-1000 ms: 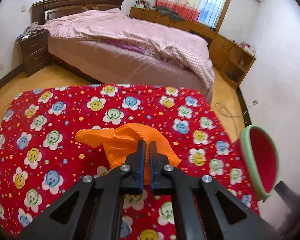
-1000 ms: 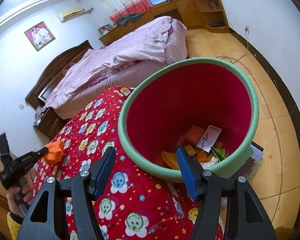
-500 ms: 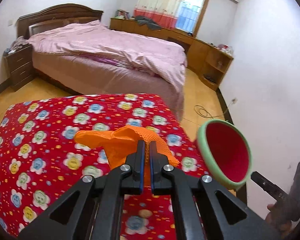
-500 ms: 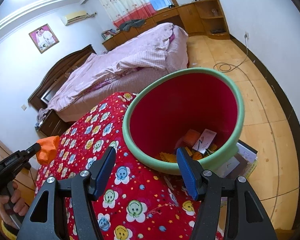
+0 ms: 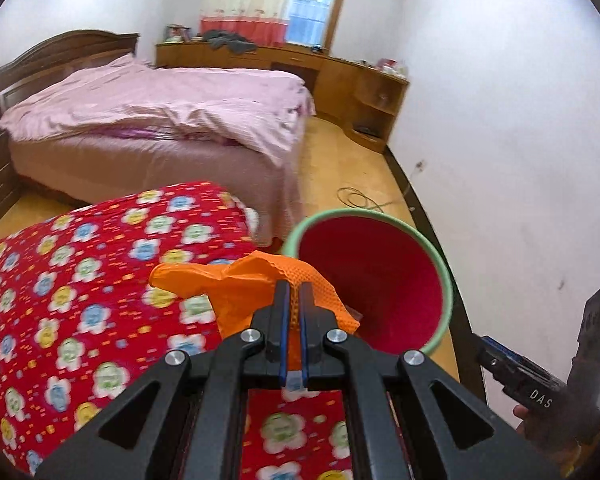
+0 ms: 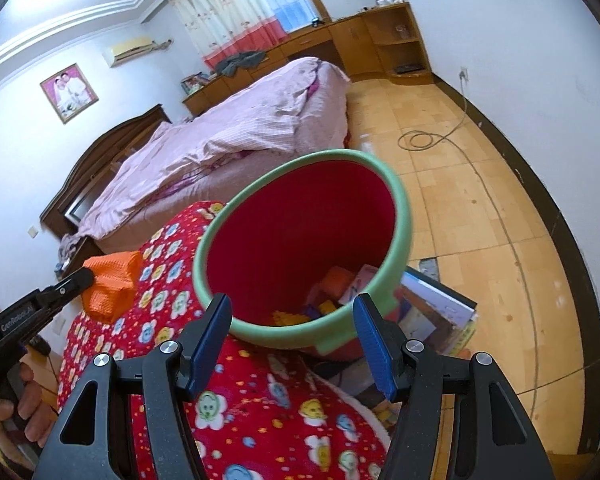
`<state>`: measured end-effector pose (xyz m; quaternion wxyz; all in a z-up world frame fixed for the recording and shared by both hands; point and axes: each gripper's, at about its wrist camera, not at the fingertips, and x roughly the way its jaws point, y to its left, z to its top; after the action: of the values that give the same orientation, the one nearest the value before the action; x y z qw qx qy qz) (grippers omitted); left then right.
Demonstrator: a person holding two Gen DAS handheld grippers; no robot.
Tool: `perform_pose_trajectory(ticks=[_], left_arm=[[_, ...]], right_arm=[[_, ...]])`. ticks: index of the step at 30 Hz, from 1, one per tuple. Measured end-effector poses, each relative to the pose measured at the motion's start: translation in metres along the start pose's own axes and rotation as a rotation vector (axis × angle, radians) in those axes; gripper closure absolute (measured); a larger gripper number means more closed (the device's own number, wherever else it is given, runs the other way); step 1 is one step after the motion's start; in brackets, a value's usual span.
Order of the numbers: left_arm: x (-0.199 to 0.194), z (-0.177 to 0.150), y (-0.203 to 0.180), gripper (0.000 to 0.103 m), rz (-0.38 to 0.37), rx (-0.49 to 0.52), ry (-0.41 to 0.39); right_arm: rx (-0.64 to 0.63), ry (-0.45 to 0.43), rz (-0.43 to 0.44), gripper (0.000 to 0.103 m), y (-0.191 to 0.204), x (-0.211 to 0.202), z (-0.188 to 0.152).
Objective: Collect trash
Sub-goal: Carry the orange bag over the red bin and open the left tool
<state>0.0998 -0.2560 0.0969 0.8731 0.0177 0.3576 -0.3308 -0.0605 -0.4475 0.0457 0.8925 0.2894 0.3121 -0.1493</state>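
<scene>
While your left claw [image 5: 295, 300] is pinching the orange mesh scrap [image 5: 236, 288] above the table [image 5: 80, 280], the bin [image 5: 444, 280] is sitting at its two o'clock, your right claw [image 6: 292, 344] hanging spread.

One orange wrapper [image 5: 236, 284], one red bin [image 6: 300, 322], one bed [image 5: 148, 120], two grippers.

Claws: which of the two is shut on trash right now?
The left claw, pinched on the orange mesh scrap beside the red bin. The right claw gapes open, holding nothing.
</scene>
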Motion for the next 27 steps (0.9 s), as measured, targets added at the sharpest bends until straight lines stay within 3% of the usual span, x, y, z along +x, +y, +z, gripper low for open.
perform_pose_trajectory(ticks=[8, 14, 20, 27], left_arm=[[0.049, -0.005, -0.043, 0.100, -0.049, 0.077, 0.055], [0.076, -0.009, -0.048, 0.100, -0.065, 0.067, 0.118], [0.071, -0.013, -0.043, 0.080, -0.053, 0.058, 0.127], [0.045, -0.019, -0.025, 0.075, -0.022, 0.009, 0.128]], right_arm=[[0.045, -0.002, -0.017, 0.038, -0.024, -0.002, 0.002], [0.045, -0.006, -0.024, 0.038, -0.030, -0.002, 0.004], [0.039, 0.011, -0.004, 0.038, -0.025, -0.002, 0.002], [0.005, 0.014, 0.024, 0.038, -0.010, -0.006, -0.002]])
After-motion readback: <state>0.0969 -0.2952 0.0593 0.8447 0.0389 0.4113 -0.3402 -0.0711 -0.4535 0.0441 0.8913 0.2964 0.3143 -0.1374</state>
